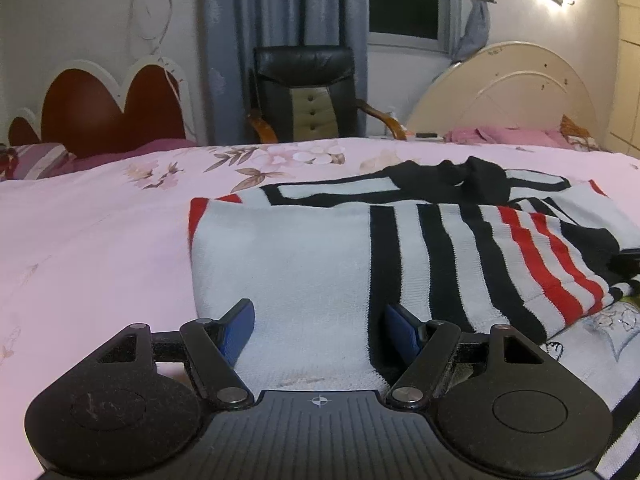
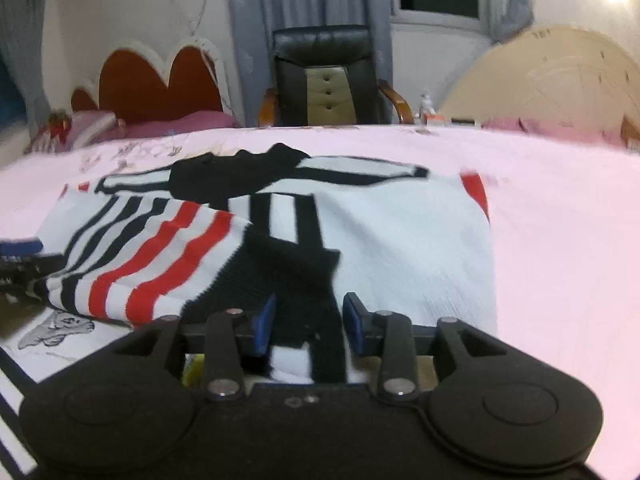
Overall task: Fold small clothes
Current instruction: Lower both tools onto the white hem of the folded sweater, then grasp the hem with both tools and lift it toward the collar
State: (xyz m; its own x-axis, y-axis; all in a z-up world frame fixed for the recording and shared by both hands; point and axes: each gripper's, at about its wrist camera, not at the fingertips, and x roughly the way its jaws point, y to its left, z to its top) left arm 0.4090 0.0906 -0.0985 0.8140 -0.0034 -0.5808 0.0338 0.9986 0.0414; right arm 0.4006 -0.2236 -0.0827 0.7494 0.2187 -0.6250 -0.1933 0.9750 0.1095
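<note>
The striped sweater (image 1: 304, 264) is spread flat on the pink floral bed (image 1: 100, 240), its near hem lying between the wide-open blue fingers (image 1: 240, 328) of the left gripper (image 1: 320, 334), nothing gripped. The right gripper (image 2: 308, 324) is seen partly open over the hem's black band, pads not pressing. A sleeve (image 2: 152, 252) is folded across the body. A black chair (image 1: 308, 92) stands beyond the far edge.

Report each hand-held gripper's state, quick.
Left hand-held gripper: open, holding nothing, above the white, black and red striped knitted sweater.
Right hand-held gripper: open, sweater between its pads, unclamped.
</note>
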